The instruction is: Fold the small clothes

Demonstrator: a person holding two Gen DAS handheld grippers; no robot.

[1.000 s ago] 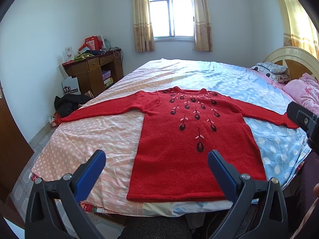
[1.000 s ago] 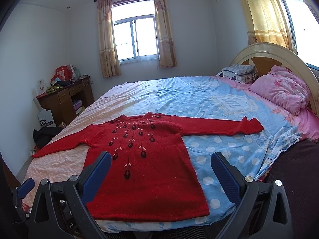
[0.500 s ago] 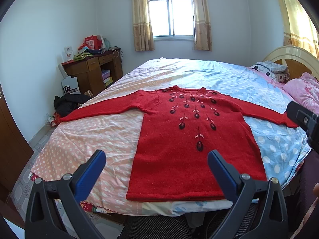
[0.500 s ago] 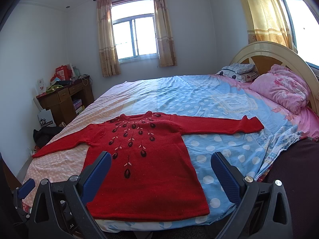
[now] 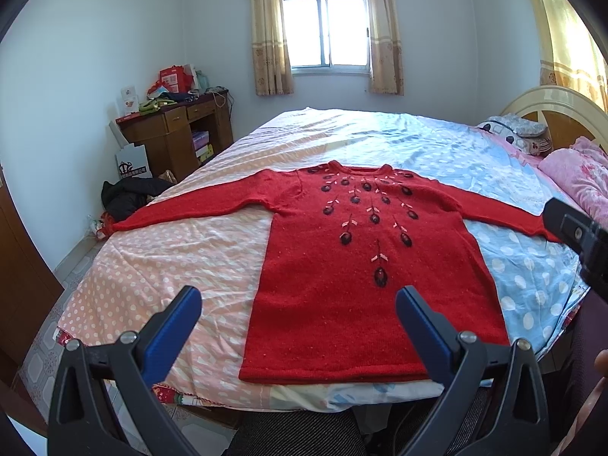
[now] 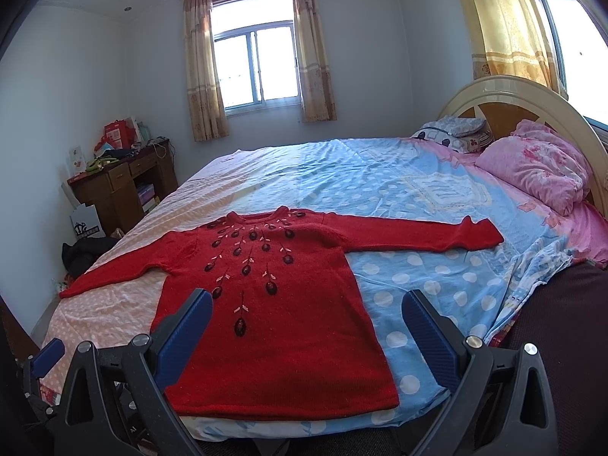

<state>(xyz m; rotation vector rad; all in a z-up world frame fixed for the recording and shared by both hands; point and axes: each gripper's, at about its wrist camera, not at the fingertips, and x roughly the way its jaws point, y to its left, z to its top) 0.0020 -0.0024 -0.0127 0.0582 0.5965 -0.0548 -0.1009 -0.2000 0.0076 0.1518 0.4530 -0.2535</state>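
A red sweater (image 5: 364,266) lies flat and face up on the bed (image 5: 182,250), near its foot edge, with both sleeves stretched straight out to the sides. Its hem runs along the near edge of the bed, and the collar points toward the window (image 5: 326,30). Dark embroidered buds with pale leaves fan down from the collar over the chest. The body of the sweater lies across the seam where the pink dotted half of the sheet meets the blue dotted half; one sleeve rests on pink, the other on blue.

The left tongs (image 5: 298,304) hang above the foot of the bed, spread wide and holding nothing, their blue pads framing the lower left part of the sweater. The right tongs (image 6: 307,311) hover the same way, wide apart and empty, over the sweater's lower right part and the blue sheet beside it. Neither touches the cloth.

A pink pillow (image 6: 532,167) sits by the headboard (image 6: 509,95) on the right. A wooden desk (image 5: 178,133) stands against the far left wall, with a dark heap (image 5: 125,197) on the floor before it.
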